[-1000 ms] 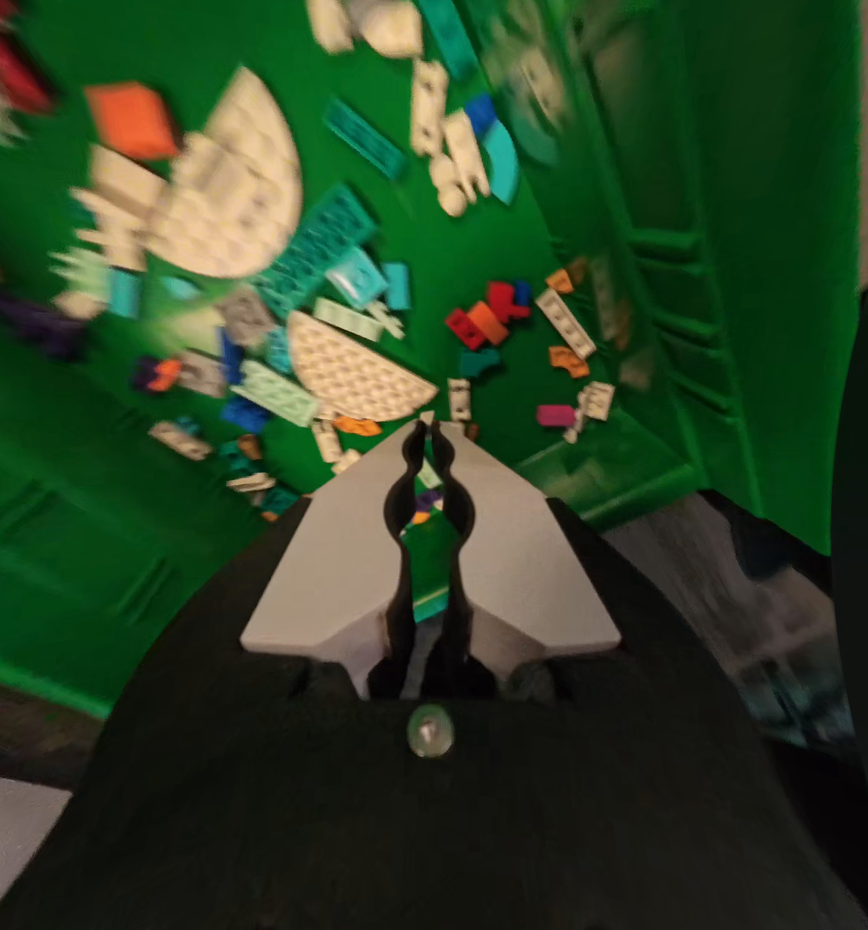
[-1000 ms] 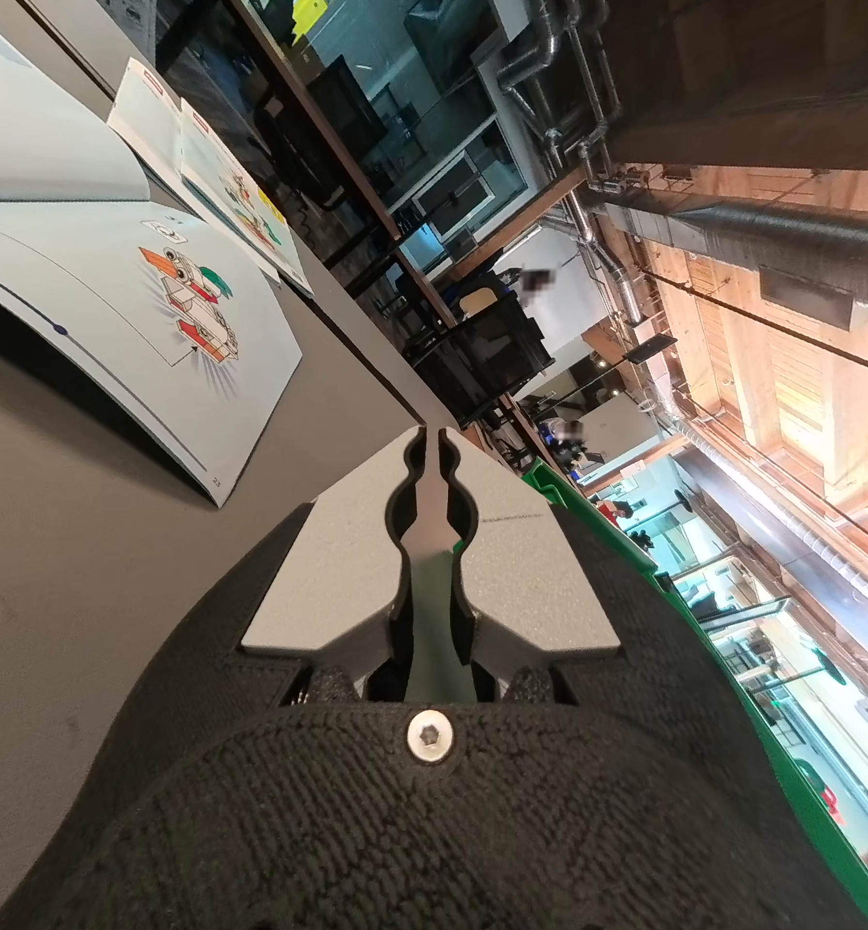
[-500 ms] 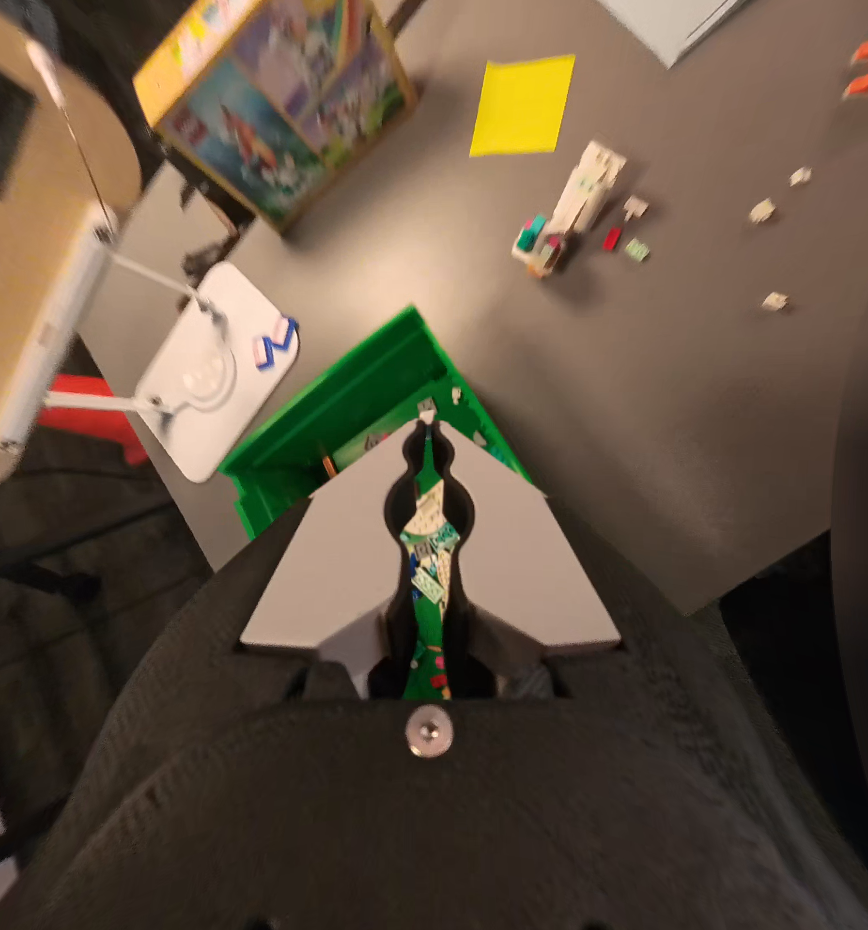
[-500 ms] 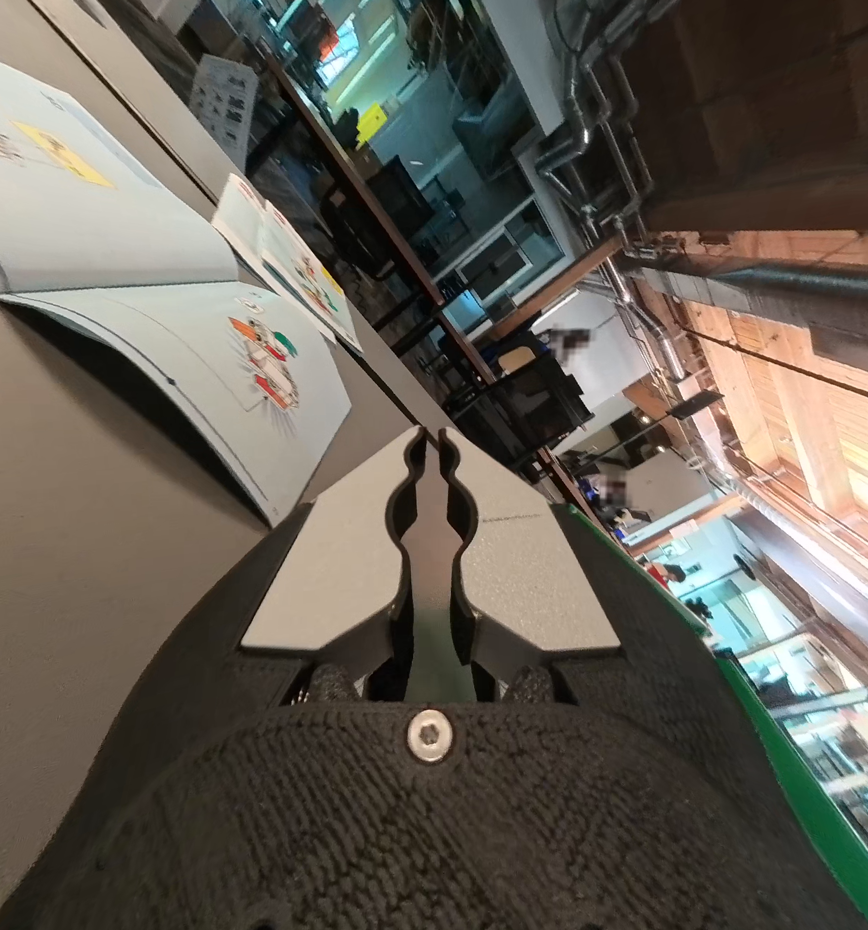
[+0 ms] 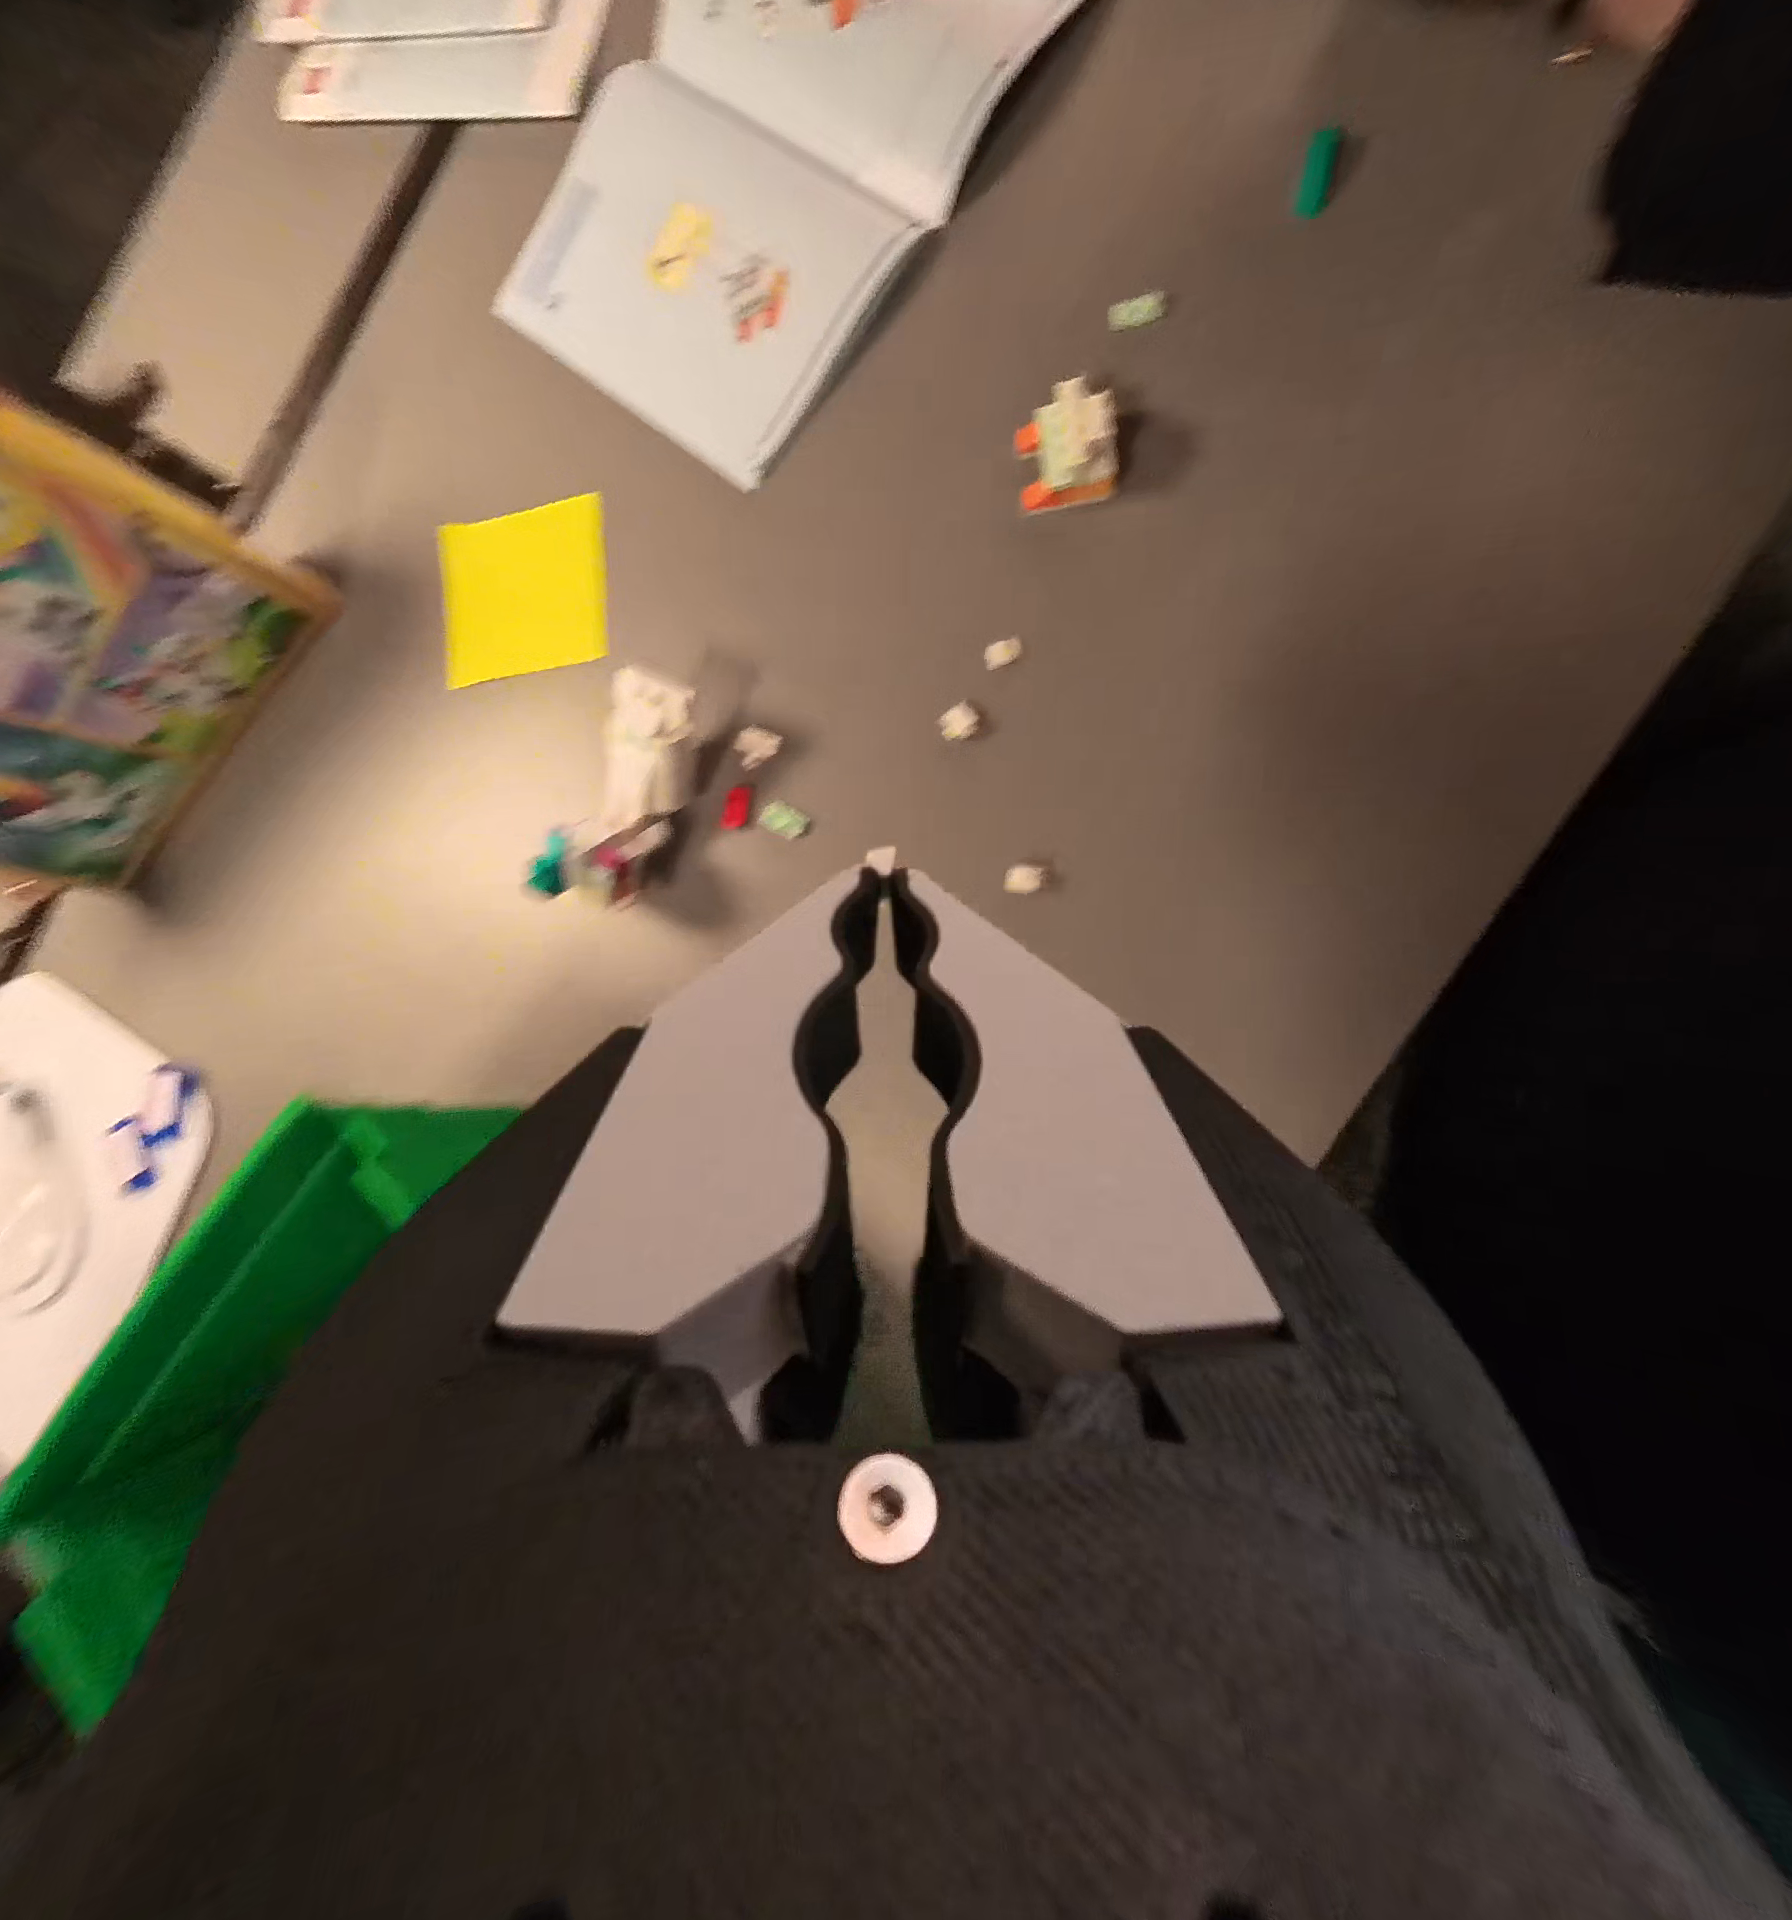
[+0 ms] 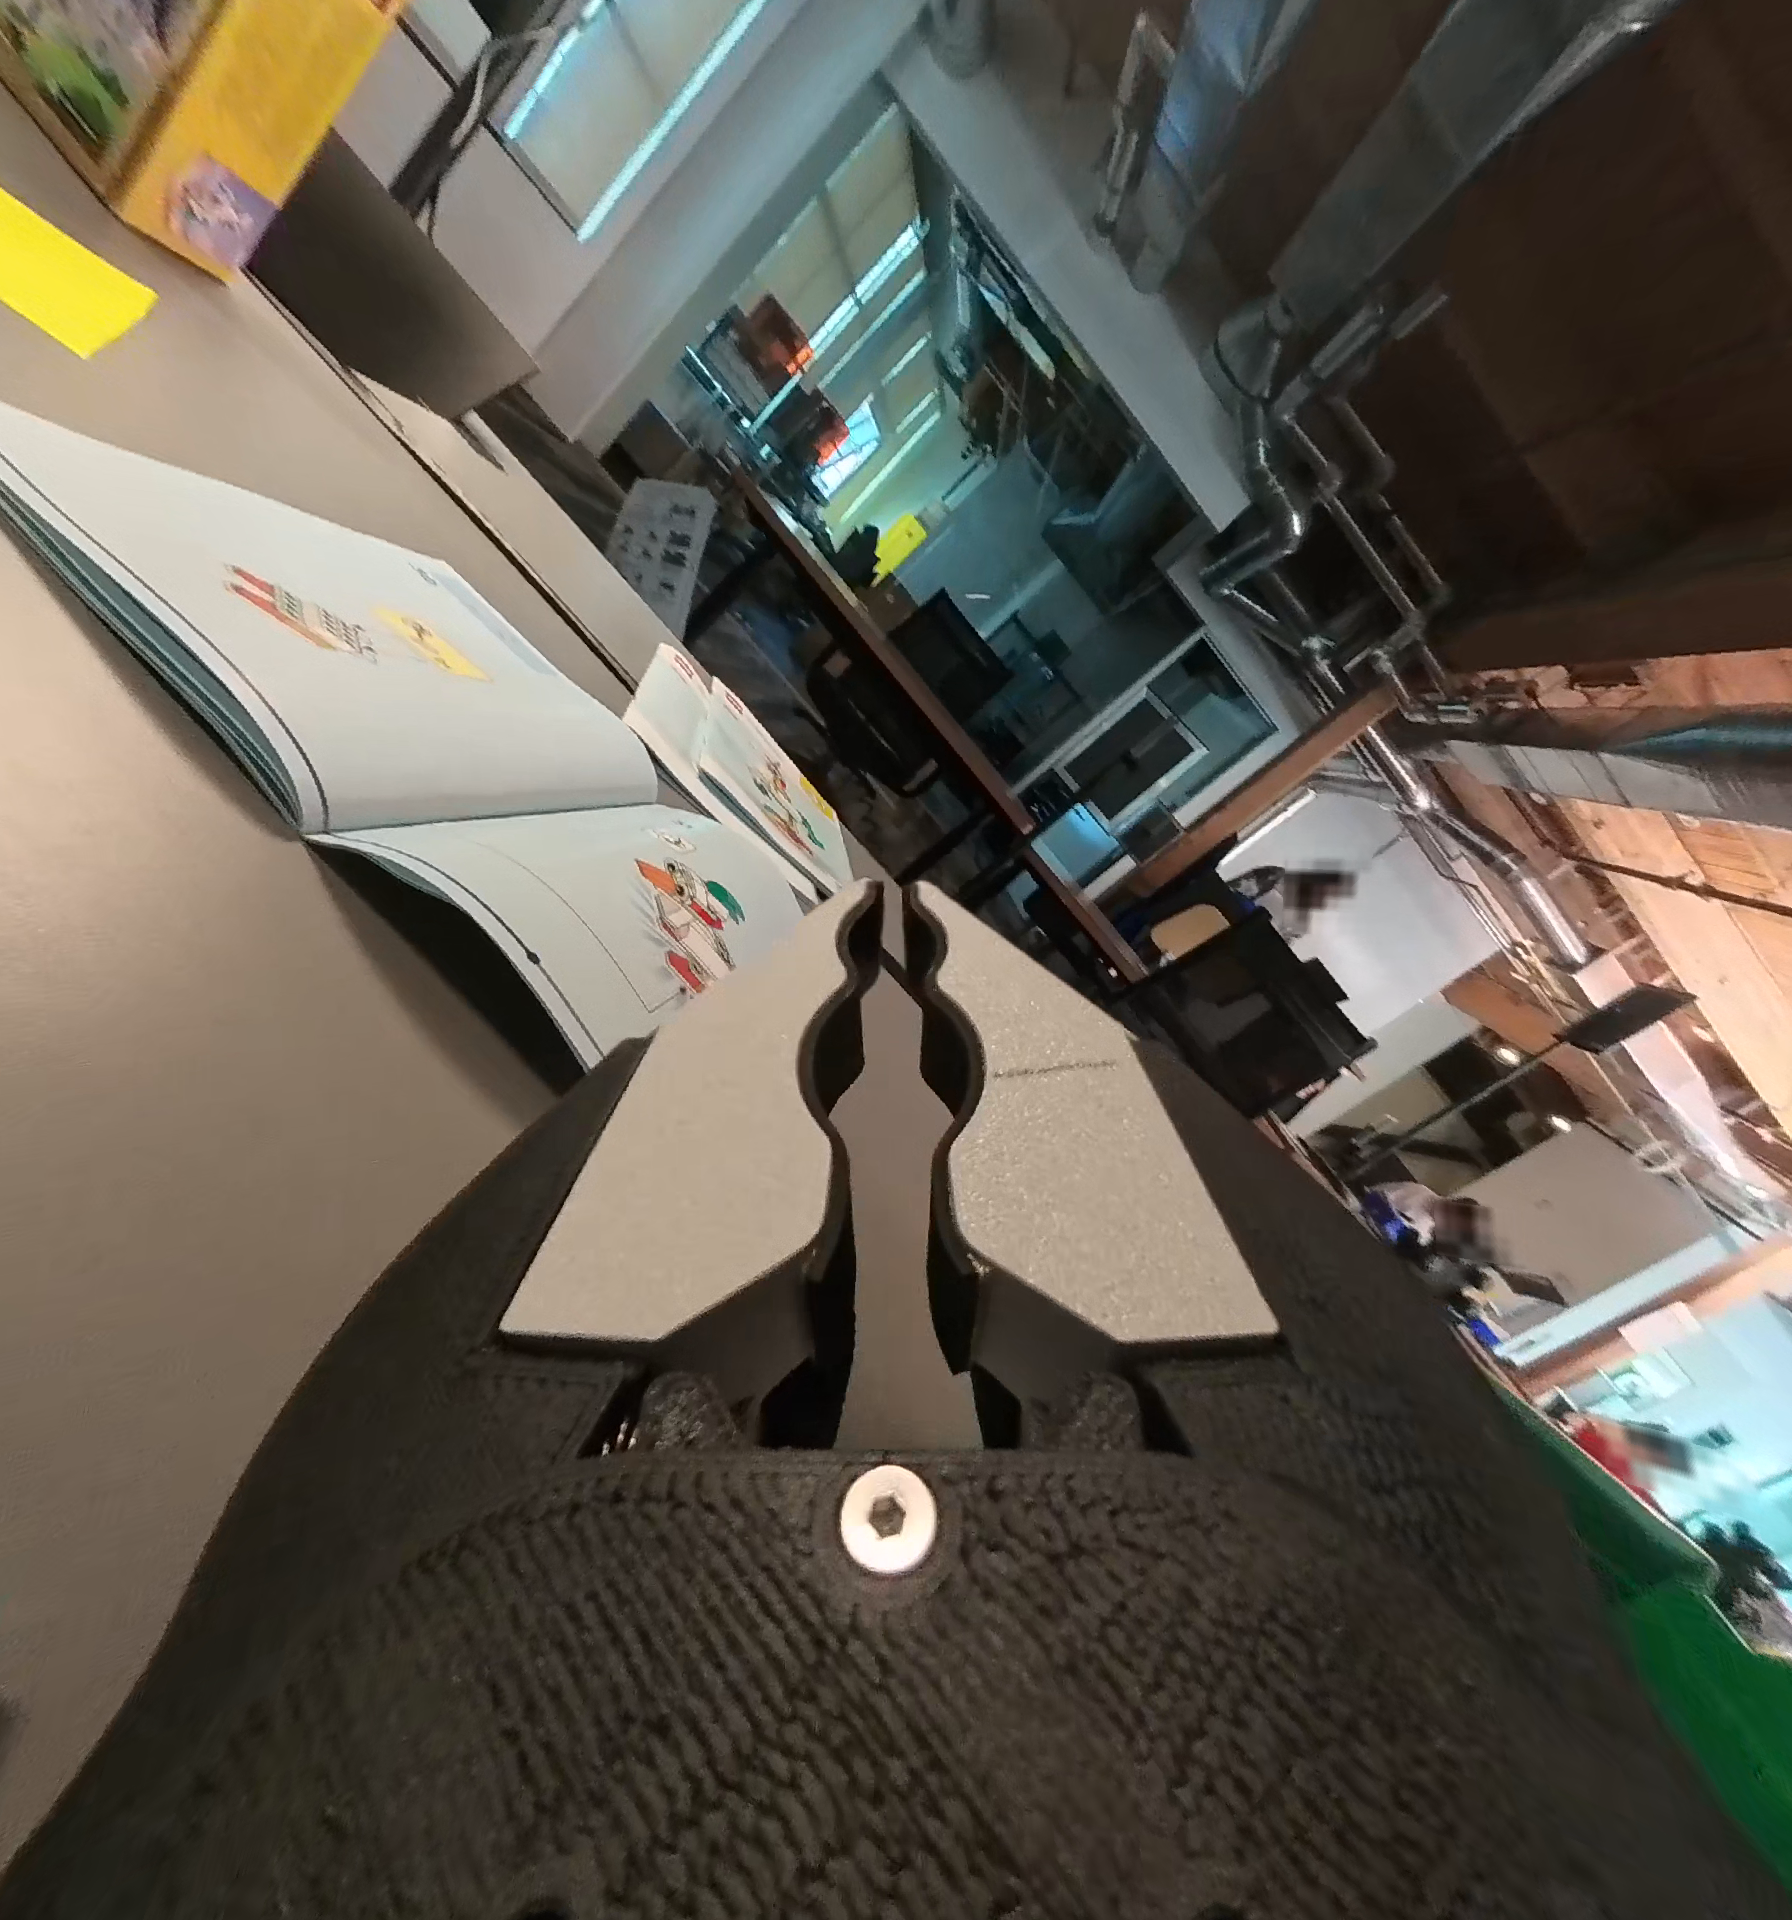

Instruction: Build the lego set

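My left gripper (image 5: 879, 883) is shut on a small white piece (image 5: 880, 856) pinched at its tips, held above the grey table (image 5: 1235, 727). Ahead of it lie a white partial build (image 5: 648, 743) with a teal and pink end, a small orange and white build (image 5: 1074, 447), and several loose small pieces, such as a white one (image 5: 1024, 878), a red one (image 5: 736, 806) and a light green one (image 5: 784, 820). My right gripper (image 6: 893, 899) is shut and empty, low over the table, pointing past the open instruction booklet (image 6: 404, 717).
The green parts bin (image 5: 196, 1299) is at my lower left; its edge also shows in the right wrist view (image 6: 1702, 1662). The booklet (image 5: 757, 239), a yellow paper (image 5: 521, 587), the set's box (image 5: 92, 675), a white stand base (image 5: 30, 1164) and a green brick (image 5: 1318, 171) lie around. The left gripper's tips are roughly 35 centimetres from the right gripper's. From the left gripper's tips to the white partial build (image 5: 648, 743) is close to 20 centimetres.
My left gripper has swung out of the green bin and over the table, still pinching the small white piece. My right gripper has turned, bringing more of the booklet into view.
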`<state>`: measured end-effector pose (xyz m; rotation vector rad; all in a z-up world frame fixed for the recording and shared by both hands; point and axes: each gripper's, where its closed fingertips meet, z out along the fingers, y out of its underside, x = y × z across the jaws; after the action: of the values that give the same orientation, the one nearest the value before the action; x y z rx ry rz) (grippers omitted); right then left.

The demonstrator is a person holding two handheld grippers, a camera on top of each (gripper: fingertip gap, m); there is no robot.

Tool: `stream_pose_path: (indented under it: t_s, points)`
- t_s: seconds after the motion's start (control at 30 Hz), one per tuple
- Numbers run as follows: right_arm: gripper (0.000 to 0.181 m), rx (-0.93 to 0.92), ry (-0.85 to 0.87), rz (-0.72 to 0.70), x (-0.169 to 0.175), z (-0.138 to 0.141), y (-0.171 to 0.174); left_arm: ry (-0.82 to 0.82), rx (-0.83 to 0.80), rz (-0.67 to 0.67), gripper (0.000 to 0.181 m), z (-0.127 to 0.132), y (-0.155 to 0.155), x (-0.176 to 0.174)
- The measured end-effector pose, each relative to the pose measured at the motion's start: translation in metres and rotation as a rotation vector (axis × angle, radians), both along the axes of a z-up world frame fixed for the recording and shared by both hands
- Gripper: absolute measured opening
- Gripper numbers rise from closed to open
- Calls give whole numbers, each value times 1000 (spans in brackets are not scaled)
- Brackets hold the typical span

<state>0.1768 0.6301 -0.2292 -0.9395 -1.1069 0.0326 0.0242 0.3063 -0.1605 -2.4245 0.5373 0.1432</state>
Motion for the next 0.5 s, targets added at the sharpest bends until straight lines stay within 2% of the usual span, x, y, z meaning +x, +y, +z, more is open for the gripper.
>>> stream_pose_path:
  t_s: [0.1,0.23,0.4,0.5]
  points:
    - [1,6,-5,47,-6,0,0,-98,-38,-86,1,-29,23,39]
    - [0,-2,26,83,-8,4,5,-180,-45,-152,1,-59,67,74]
    - [0,-39,111,84,2,14,11,-306,-91,-151,1,-93,127,102]
    - [0,-43,126,95,4,17,11,-280,-150,-129,2,-114,150,108]
